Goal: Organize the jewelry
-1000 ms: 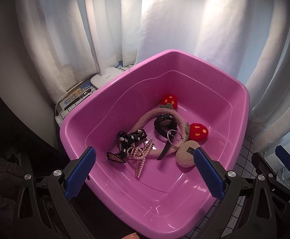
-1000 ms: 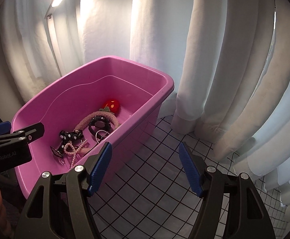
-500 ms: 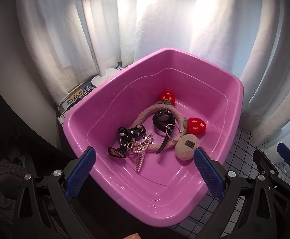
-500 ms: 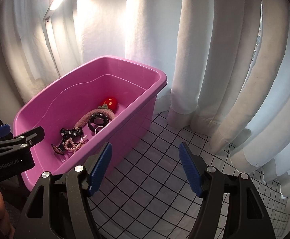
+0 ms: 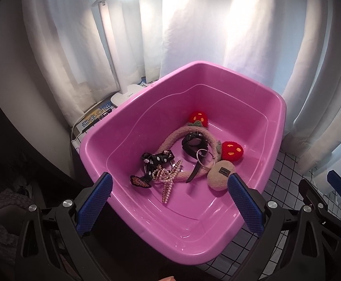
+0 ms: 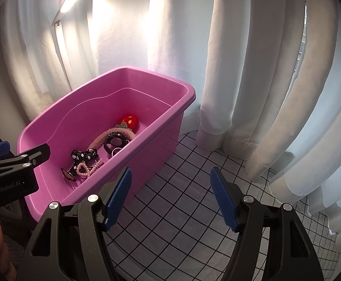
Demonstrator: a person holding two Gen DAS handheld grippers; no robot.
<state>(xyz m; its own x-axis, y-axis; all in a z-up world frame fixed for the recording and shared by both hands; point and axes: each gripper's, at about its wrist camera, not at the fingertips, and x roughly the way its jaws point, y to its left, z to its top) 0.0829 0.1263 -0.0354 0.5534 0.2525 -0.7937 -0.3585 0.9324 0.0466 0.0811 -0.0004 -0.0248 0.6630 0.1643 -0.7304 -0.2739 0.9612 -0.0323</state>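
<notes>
The tub (image 5: 259, 164) sits on the tiled floor (image 6: 189, 187), with curtains (image 6: 252, 70) behind it. In the tub, the hairband (image 5: 170, 140) lies behind the pearls (image 5: 170, 182).

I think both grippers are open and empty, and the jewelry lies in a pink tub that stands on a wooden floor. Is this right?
Not quite: the floor is white tile with dark grout lines, not wood, as the right wrist view shows. The rest holds: the left gripper and right gripper are open and empty, and the jewelry lies in the pink tub.
</notes>
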